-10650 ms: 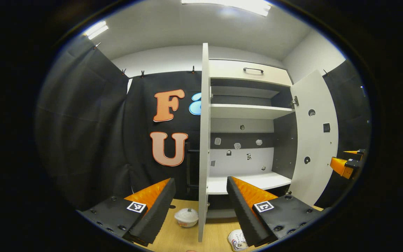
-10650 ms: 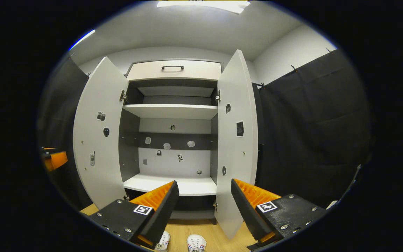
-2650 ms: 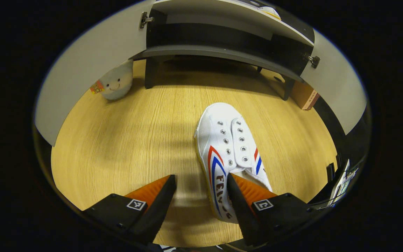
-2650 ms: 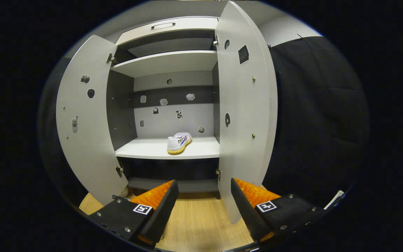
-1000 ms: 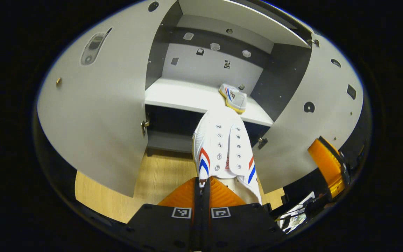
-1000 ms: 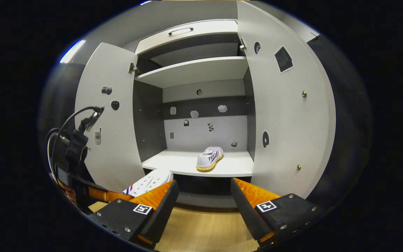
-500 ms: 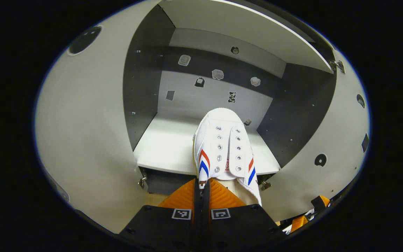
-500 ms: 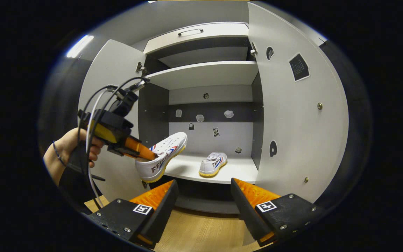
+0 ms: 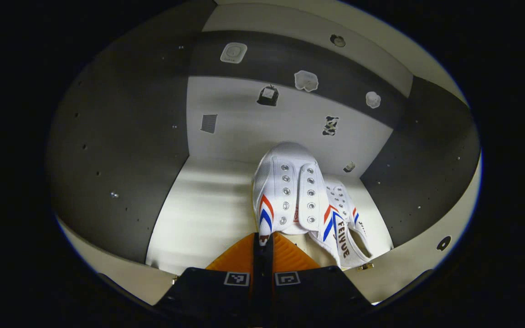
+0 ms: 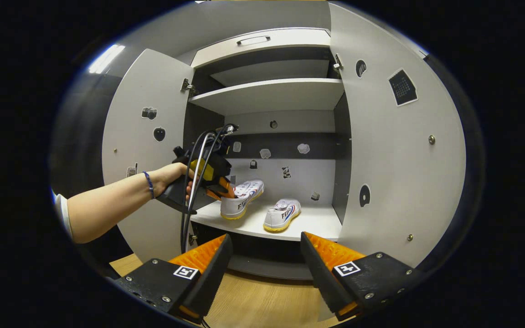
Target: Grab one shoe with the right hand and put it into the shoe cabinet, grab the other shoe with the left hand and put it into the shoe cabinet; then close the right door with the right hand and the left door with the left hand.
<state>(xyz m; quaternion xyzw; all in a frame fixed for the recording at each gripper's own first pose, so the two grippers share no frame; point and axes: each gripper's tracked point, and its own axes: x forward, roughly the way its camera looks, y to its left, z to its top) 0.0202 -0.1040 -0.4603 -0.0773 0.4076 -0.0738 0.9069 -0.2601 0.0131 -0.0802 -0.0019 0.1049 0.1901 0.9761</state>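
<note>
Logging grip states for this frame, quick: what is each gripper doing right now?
Left gripper: shut on the second shoe, over the cabinet shelf.
Right gripper: open, holding nothing.

Two shoes [image 10: 282,214] side by side on cabinet shelf [image 10: 310,225]

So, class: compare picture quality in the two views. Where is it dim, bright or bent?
Left gripper view: the cabinet's side panels are dark, the shelf brightly lit with soft streaks, the held shoe sharp. Right gripper view: evenly lit; fisheye bows the right door; a ceiling light glares at upper left.
</note>
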